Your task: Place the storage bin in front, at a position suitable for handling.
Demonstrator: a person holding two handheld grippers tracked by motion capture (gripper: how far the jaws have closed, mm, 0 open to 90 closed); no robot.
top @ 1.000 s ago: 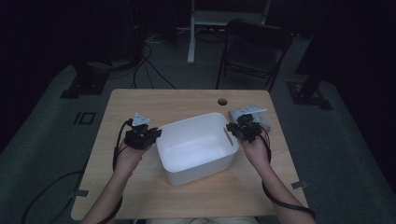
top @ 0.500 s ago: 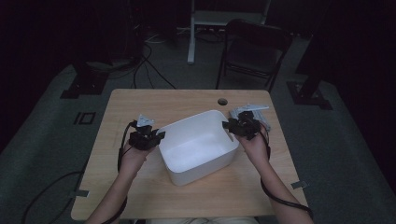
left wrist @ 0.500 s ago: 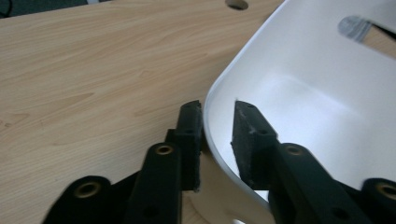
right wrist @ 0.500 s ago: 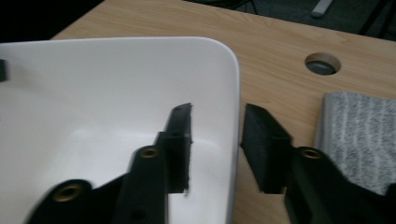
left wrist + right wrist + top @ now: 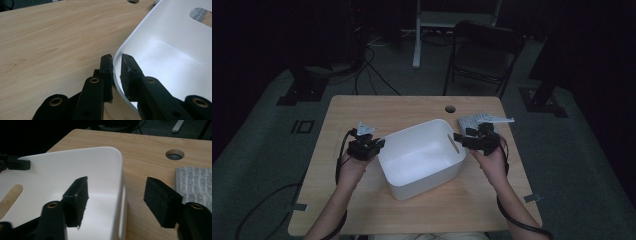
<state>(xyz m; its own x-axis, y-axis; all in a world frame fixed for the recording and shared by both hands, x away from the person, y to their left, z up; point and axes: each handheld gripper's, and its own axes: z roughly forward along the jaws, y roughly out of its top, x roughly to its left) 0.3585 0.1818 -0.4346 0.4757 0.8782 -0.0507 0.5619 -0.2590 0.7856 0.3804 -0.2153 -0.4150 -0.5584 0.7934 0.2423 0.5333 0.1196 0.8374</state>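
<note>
High view: wooden table (image 5: pixel 362 110) in a dark room, chair (image 5: pixel 484 55) behind.

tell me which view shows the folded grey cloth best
The high view: the folded grey ribbed cloth lies whole on the wooden table, beyond the right tool and apart from the white plastic bin. The right gripper view cuts it off at the edge; the left gripper view shows a sliver through the bin's handle slot.

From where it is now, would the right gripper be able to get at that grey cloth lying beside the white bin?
Probably yes. The right gripper has just been opening its jaws, which straddle the white bin wall without pressing. The grey cloth lies on bare table right beside it, with nothing between.
</note>
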